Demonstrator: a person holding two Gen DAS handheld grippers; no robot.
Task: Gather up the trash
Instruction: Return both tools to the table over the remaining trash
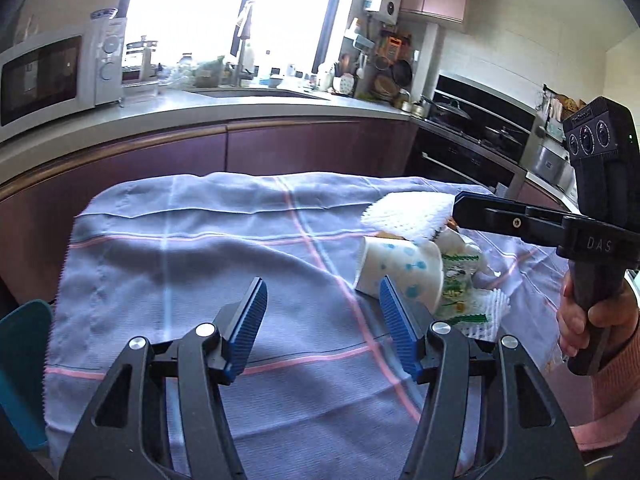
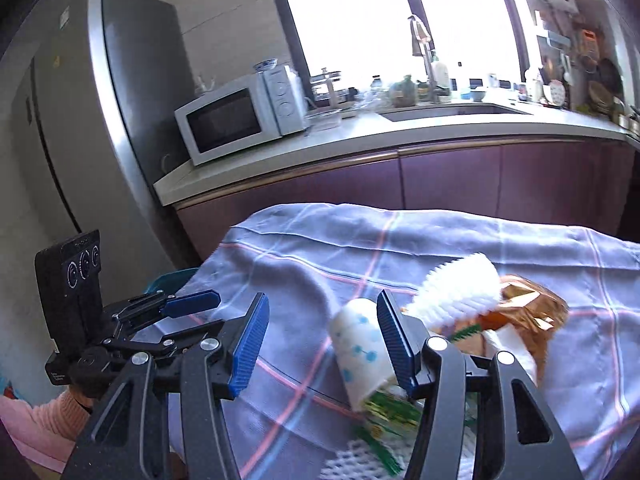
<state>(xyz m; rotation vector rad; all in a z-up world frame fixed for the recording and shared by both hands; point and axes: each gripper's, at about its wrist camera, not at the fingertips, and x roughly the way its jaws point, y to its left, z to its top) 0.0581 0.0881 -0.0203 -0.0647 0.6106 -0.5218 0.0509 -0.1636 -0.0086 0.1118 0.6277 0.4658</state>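
A home kitchen with a curved pale worktop (image 1: pixel 240 108) and a white microwave (image 2: pixel 236 120) lies behind a table under a creased lilac checked cloth (image 1: pixel 192 248). Taking the cloth as landmark: its near and middle stretch is bare, giving free room to move, while its far edge drops off toward the dark cabinets.

The trash is heaped on the cloth's right side, probably gathered there for one pickup. It includes a tipped white paper cup with blue dots (image 1: pixel 394 266), a white foam fruit net (image 1: pixel 404 216) lying over it, a crumpled gold foil wrapper (image 2: pixel 524 304) and a green-printed packet (image 1: pixel 460 280).

The left gripper (image 1: pixel 322 320) hovers over the cloth's bare middle, jaws parted and empty. The right gripper (image 2: pixel 324 340) hangs just before the cup, likewise parted, gripping nothing.
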